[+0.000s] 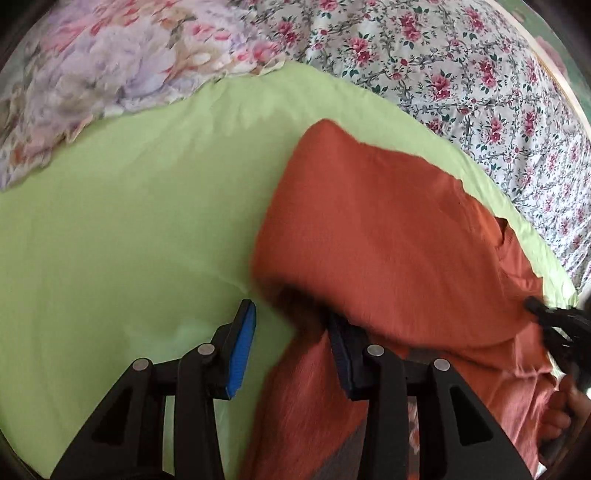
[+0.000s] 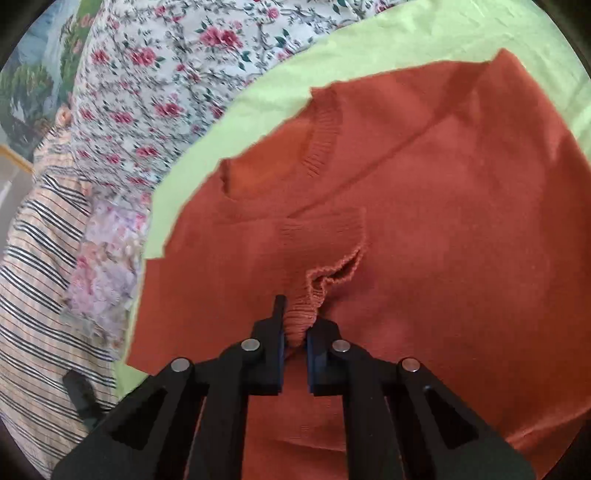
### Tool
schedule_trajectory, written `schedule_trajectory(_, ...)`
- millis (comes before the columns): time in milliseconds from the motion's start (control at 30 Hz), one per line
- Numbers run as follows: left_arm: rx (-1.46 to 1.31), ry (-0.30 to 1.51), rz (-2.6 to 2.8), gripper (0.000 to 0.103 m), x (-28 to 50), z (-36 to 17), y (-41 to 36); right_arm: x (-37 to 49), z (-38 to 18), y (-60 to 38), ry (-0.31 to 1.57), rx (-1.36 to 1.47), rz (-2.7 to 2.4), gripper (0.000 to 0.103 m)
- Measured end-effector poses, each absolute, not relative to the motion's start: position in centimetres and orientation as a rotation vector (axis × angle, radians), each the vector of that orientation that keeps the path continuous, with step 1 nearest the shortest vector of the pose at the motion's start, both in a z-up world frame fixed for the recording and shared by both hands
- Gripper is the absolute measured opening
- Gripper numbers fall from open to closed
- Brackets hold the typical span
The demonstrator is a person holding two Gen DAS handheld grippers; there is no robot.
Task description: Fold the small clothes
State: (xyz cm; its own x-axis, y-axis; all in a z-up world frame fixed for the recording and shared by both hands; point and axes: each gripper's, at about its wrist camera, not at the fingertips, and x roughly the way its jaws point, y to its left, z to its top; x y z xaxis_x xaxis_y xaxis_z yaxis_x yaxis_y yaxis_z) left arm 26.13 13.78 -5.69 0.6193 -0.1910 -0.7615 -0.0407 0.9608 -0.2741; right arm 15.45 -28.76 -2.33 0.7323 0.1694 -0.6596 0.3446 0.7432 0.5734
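We've got the right gripper (image 2: 295, 332) clamped on a ribbed cuff of the orange sweater (image 2: 424, 221), which lies flat on the green sheet (image 2: 424, 33) ahead of it. The left gripper (image 1: 291, 343) is part open at the sweater's left edge, gripping nothing. The body's long axis runs away from the right gripper, so we'd judge the next fold belongs to it.
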Motion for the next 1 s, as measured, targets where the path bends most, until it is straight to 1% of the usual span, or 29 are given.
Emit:
schedule_trajectory(133,-0.249,0.898,-0.090,0.038,28.0,-5.6,12.6,12.3,2.0,-29.7,0.613,0.698,-0.124,0.009)
schedule_trajectory(200,-0.229,0.896,-0.095,0.038,28.3,-5.6,12.0,10.7,2.9,-31.3,0.576,0.688,-0.182,0.009)
schedule_trajectory(300,-0.215,0.891,-0.085,0.039,28.0,-6.0,11.8,8.9,2.0,-34.1,0.609,0.681,-0.268,0.009)
schedule_trajectory(467,-0.294,0.873,-0.083,0.037,27.2,-6.0,13.0,8.3,-1.3,-35.5,0.707,0.685,-0.314,0.009)
schedule_trajectory(667,-0.330,0.861,-0.105,0.037,26.5,-6.2,13.7,7.5,-0.6,-34.7,0.664,0.618,-0.356,0.009)
schedule_trajectory(833,-0.318,0.856,-0.101,0.037,26.2,-6.3,13.5,8.5,-1.2,-34.2,0.720,0.514,-0.393,0.009)
schedule_trajectory(900,-0.320,0.858,-0.103,0.038,26.0,-6.3,13.7,8.9,-2.3,-34.7,0.791,0.521,-0.420,0.010)
schedule_trajectory(1000,-0.340,0.864,-0.108,0.039,25.8,-6.4,14.3,7.4,-2.5,-35.5,0.786,0.551,-0.481,0.012)
